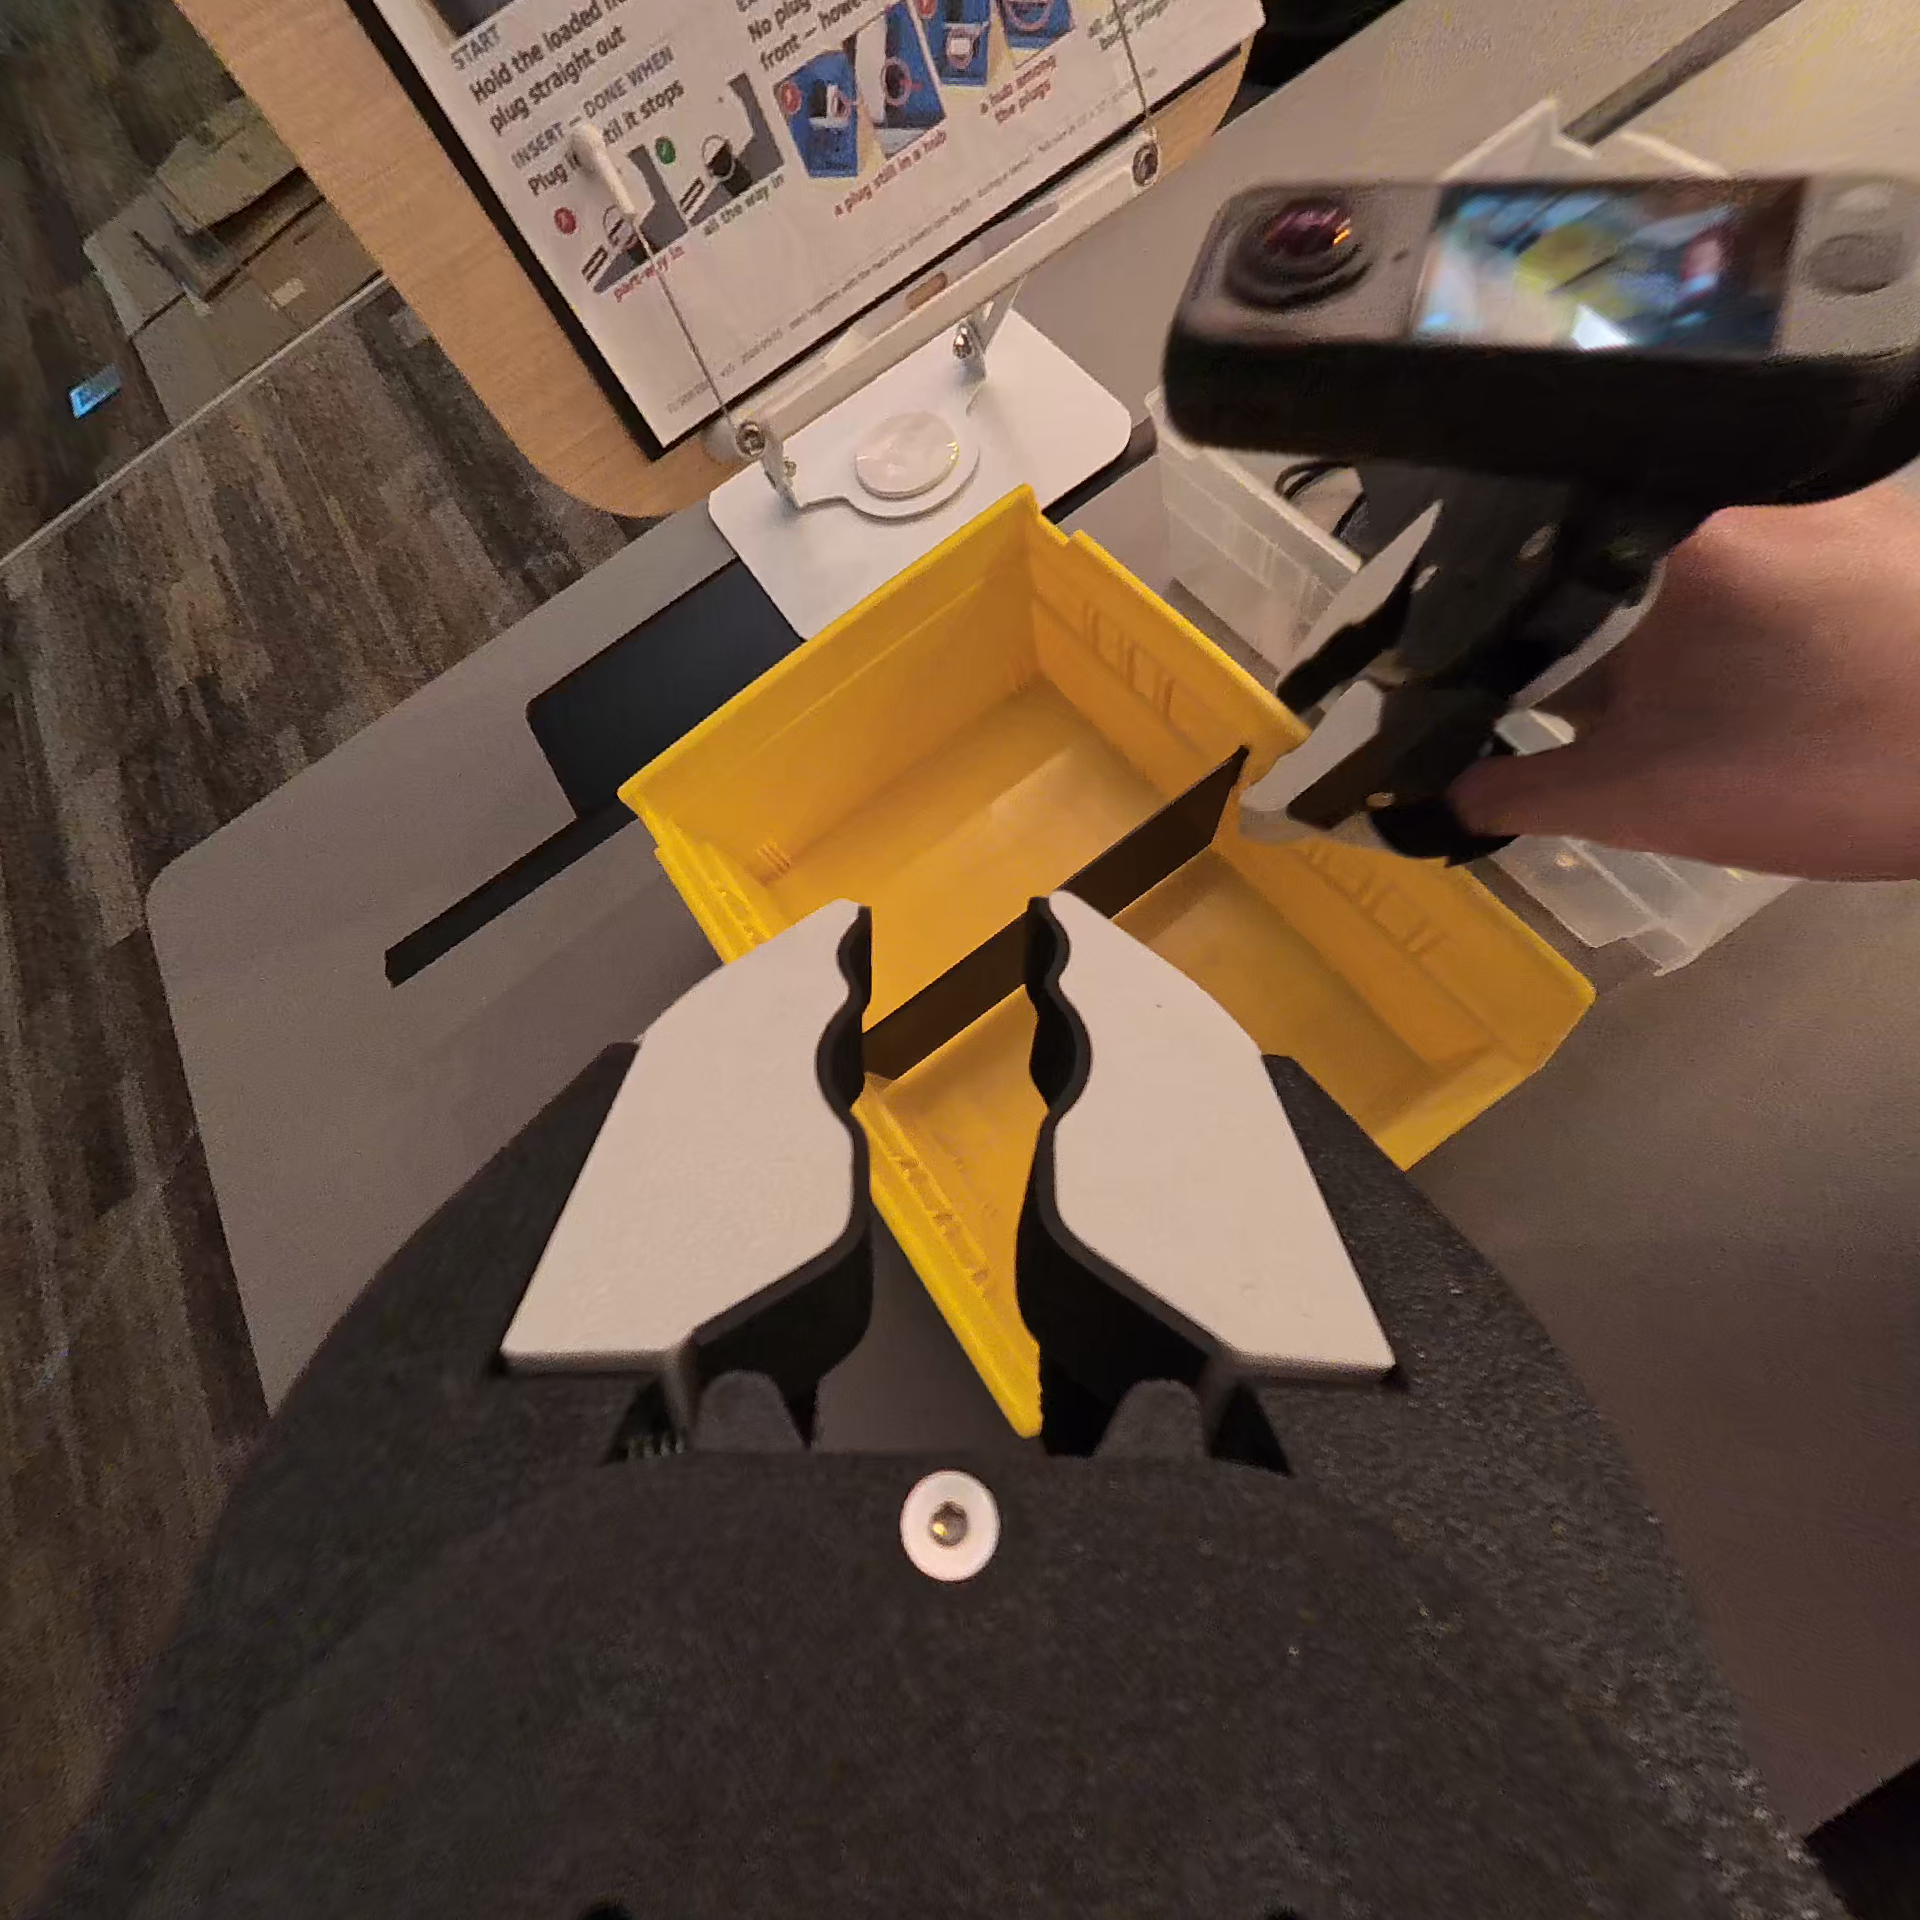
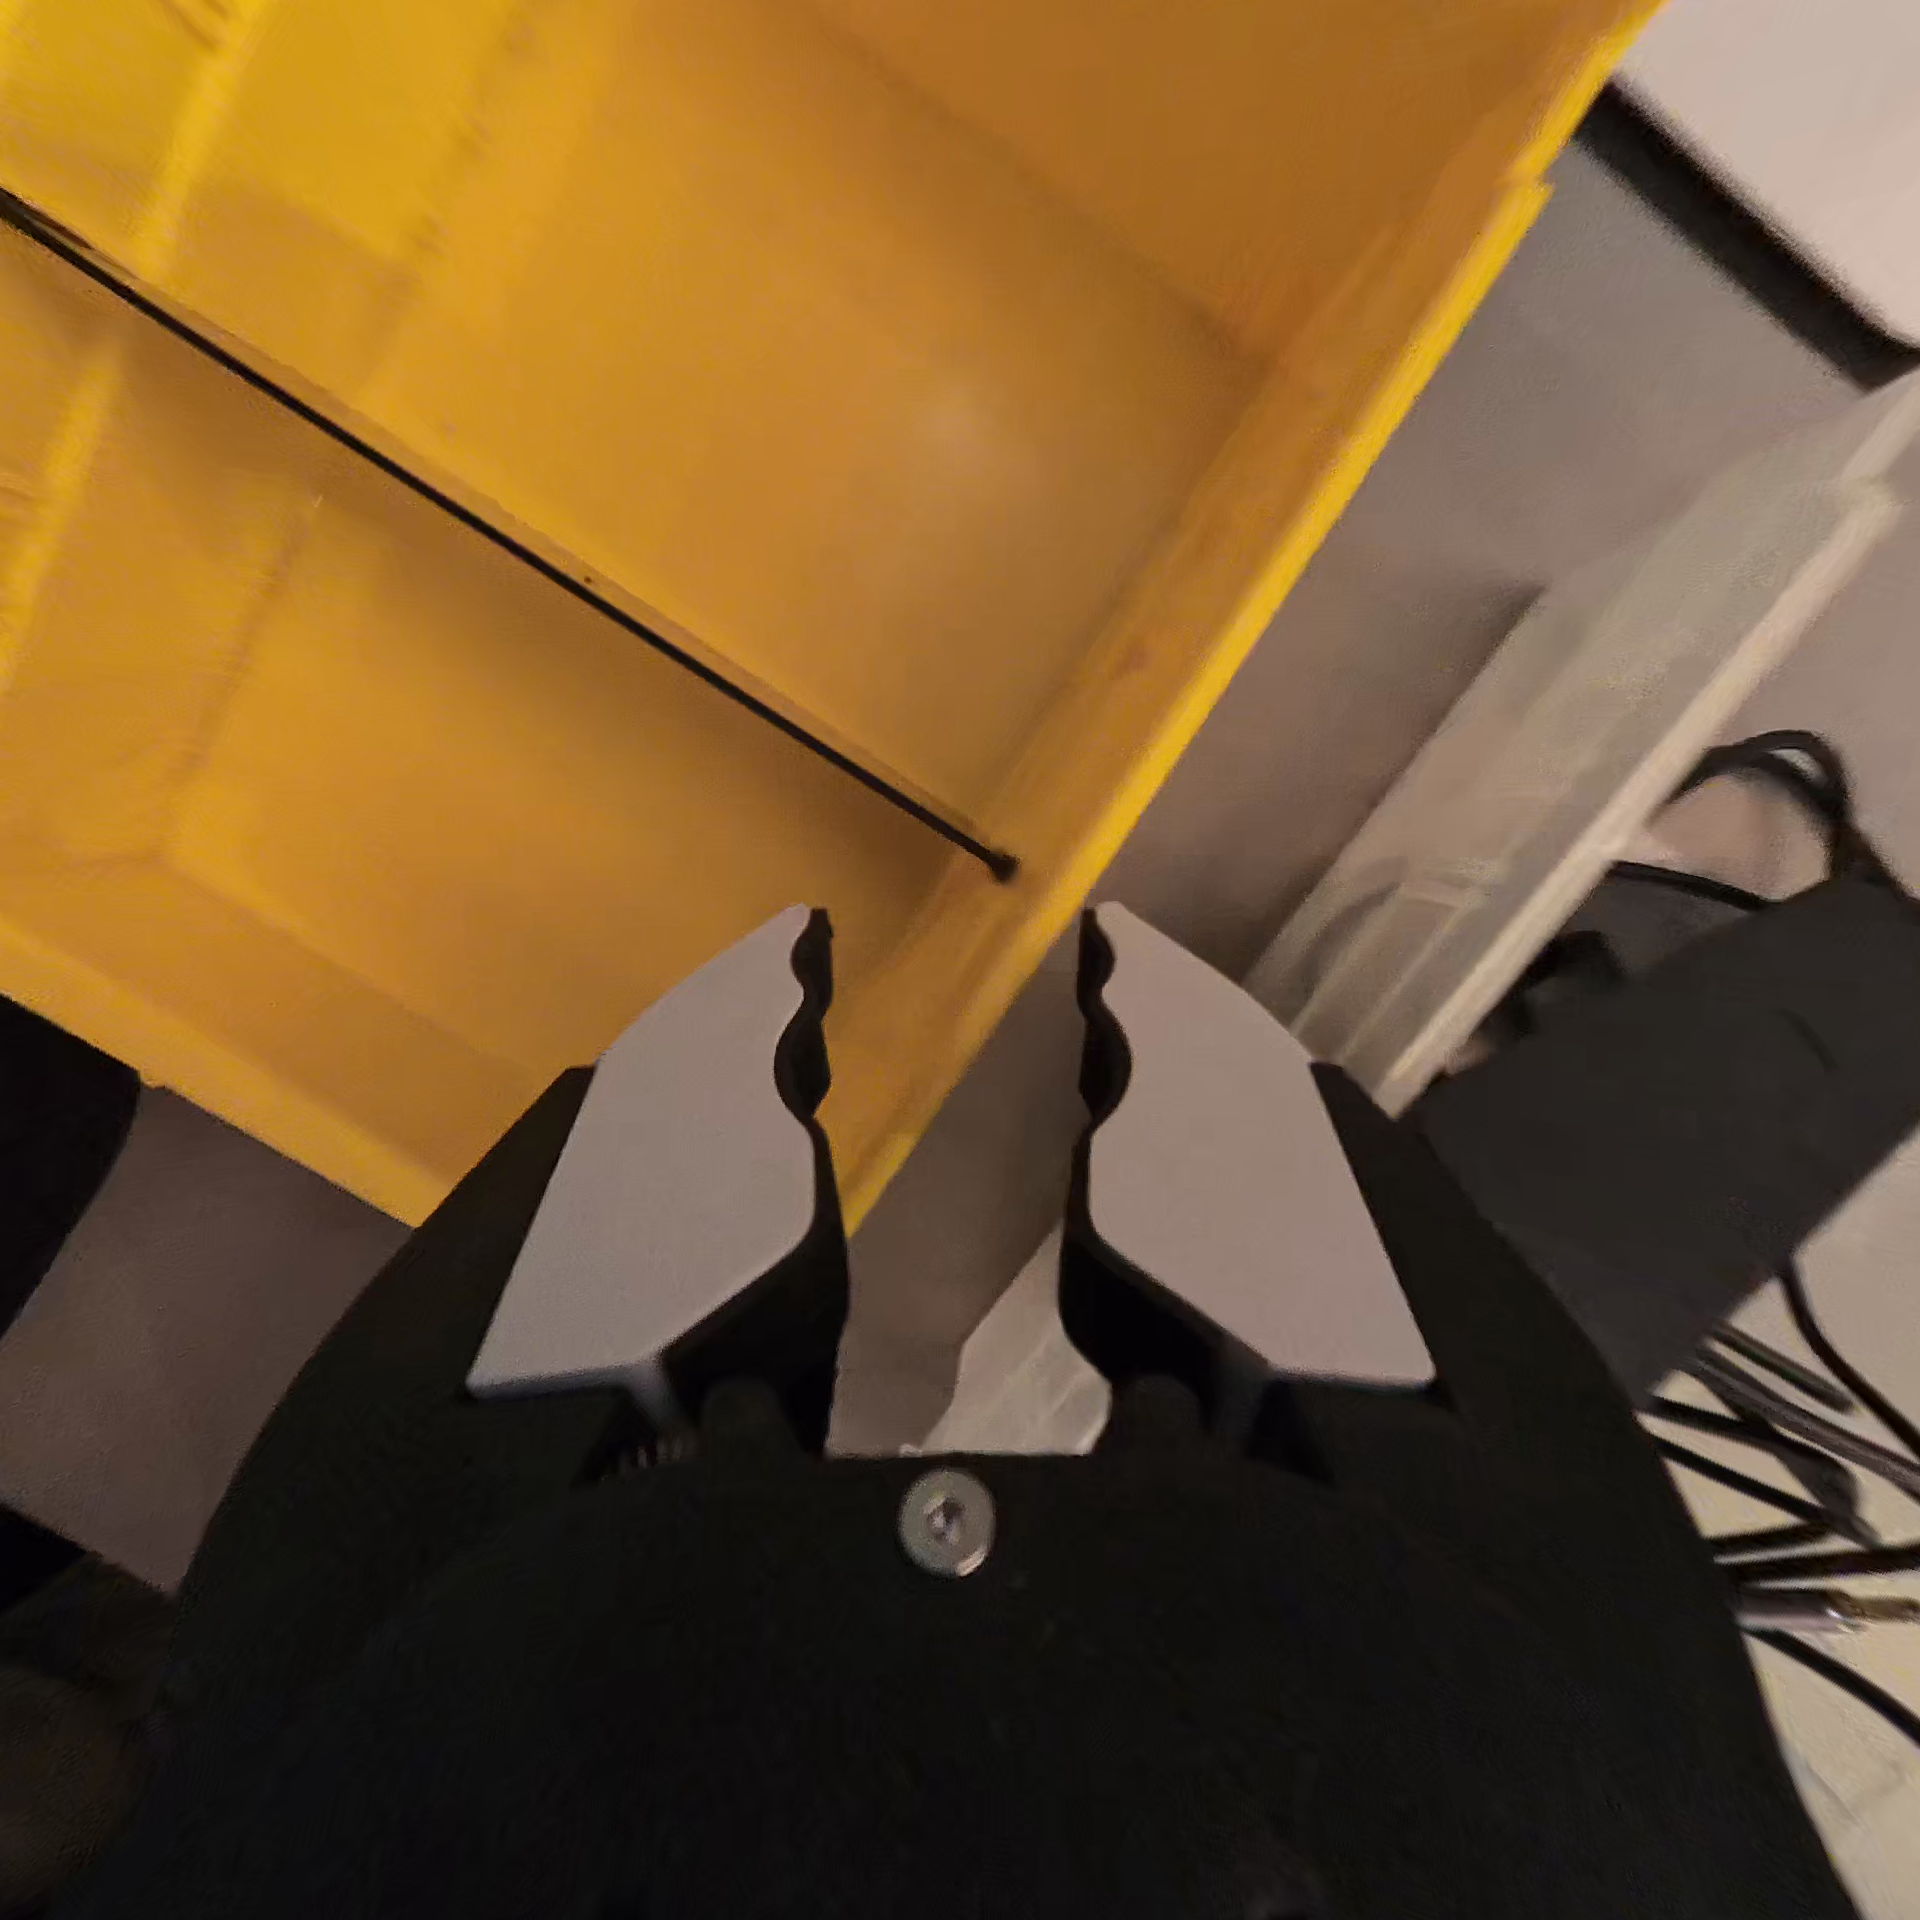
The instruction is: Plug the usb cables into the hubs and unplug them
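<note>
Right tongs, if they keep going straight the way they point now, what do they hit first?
Probably the side wall of the yellow plastic bin, near where its thin black divider ends. The open right tongs hold nothing; depth is unclear.

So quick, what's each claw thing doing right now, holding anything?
Left gripper: open, empty, above the yellow plastic bin.
Right gripper: open, empty.

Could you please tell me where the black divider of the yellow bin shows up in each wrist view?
Left wrist view: the divider runs diagonally across the middle of the bin, just beyond the open left gripper.
Right wrist view: the divider is a thin dark line from the left edge down to just above the open right gripper.
Shared landmark: the clear box beside the bin.
</note>
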{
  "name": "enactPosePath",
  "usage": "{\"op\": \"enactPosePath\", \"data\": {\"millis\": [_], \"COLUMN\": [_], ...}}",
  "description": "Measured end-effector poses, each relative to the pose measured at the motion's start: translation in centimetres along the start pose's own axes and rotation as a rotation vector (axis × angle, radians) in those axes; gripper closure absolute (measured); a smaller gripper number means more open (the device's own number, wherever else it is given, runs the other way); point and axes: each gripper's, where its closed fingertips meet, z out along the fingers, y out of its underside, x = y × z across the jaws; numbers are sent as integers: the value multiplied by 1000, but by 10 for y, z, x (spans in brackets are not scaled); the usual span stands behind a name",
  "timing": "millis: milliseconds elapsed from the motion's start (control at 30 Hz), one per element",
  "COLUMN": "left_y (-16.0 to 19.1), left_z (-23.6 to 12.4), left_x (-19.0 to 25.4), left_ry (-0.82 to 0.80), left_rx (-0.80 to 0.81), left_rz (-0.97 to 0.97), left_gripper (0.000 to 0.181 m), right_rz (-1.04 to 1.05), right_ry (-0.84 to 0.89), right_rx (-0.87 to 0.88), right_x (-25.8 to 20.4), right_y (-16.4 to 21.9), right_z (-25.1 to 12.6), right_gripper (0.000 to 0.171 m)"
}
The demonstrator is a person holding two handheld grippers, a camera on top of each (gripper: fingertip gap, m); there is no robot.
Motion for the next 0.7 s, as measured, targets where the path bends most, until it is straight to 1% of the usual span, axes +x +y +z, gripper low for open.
{"op": "enactPosePath", "data": {"millis": [100,167,200,233,433,567,700], "left_y": [-2,-2,-2,-2,-2,-1,-1], "left_z": [-2,-4,-5,-6,-9,-9,-10], "left_x": [1,0,0,0,3,7,10], "left_ry": [7,7,8,7,10,16,18], "left_rx": [12,18,20,21,26,14,14], "left_rz": [-2,-4,-5,-5,5,25,37], "left_gripper": [153,153,153,153,154,154,154], "right_rz": [24,36,44,47,72,129,145], "right_ry": [8,16,41,76,161,159,138], "right_rx": [-87,-182,-230,-201,-258,-239,-261], "right_x": [-1,-1,1,4,13,18,16], "right_y": [6,17,23,18,25,25,26], "right_z": [16,29,35,34,33,32,33], "right_gripper": [126,129,126,131,132,143,146]}}
